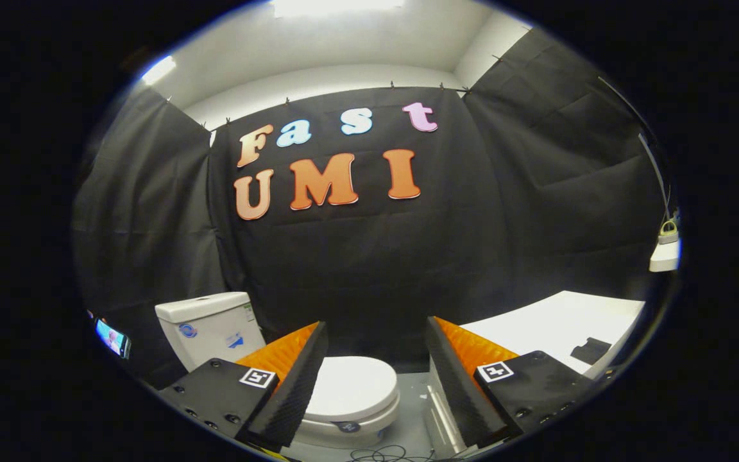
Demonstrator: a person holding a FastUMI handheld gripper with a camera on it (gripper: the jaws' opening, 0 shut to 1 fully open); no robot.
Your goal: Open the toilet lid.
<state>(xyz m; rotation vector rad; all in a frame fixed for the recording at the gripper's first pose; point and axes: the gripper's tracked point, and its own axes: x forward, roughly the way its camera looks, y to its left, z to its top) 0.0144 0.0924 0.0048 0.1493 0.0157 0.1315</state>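
Observation:
A white toilet stands low ahead of me, its tank (210, 325) at the left against the black cloth wall. The toilet lid (351, 387) lies flat and closed over the bowl, partly behind my left finger (292, 378). My gripper (376, 333) hangs above and short of the lid, open, with a wide gap between the fingers and nothing held. The lid's front edge shows in that gap, nearer the left finger. The right finger (456, 378) stands over the grey floor beside the bowl.
A white table (555, 327) with a small dark piece (591, 350) on it stands to the right of the toilet. A phone (113, 338) with a lit screen is left of the tank. Thin cables (382, 454) lie on the grey floor in front of the bowl.

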